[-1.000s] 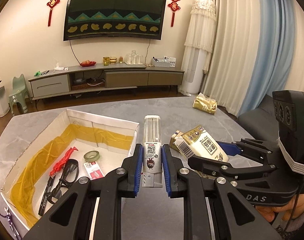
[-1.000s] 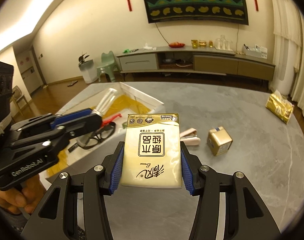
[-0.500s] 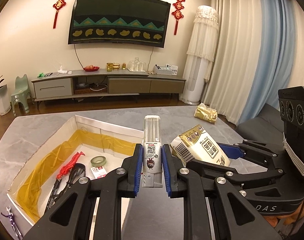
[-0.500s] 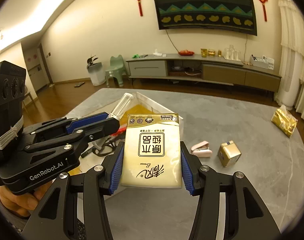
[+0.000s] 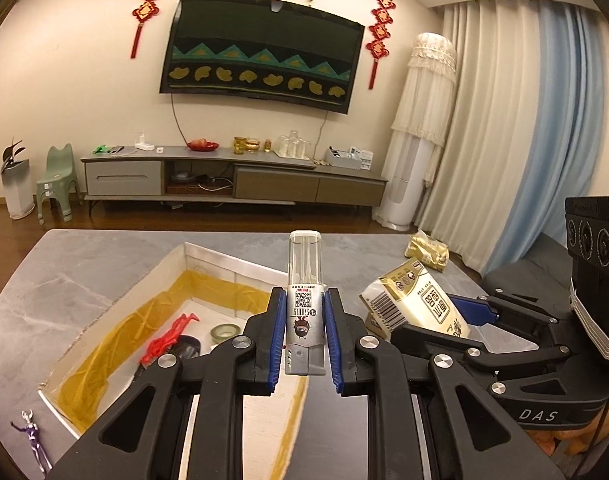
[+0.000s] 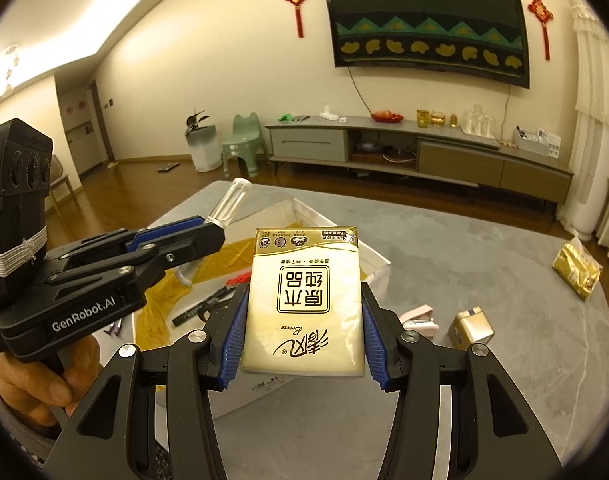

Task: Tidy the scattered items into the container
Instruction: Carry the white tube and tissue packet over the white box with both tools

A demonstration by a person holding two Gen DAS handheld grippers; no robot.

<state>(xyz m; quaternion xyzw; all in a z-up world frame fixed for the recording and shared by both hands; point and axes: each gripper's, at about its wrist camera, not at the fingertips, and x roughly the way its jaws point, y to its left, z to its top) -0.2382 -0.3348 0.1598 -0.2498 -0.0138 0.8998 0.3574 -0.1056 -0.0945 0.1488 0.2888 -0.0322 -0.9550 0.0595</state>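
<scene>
Squeezing the little clear bottle tight, my left gripper held it above the white box. My right gripper hugged the tissue pack nearby, just beside the box.

Cream walls, a covered wall television over a long grey media console, pale curtains, wooden floor.

My left gripper: matt black plastic, ribbed blue pads, shiny metal screws. Tube: clear glossy plastic, paper label. Tissue pack: glossy plastic film. Box: white cardboard, crinkly yellow liner. Table: smooth grey marbled.
</scene>
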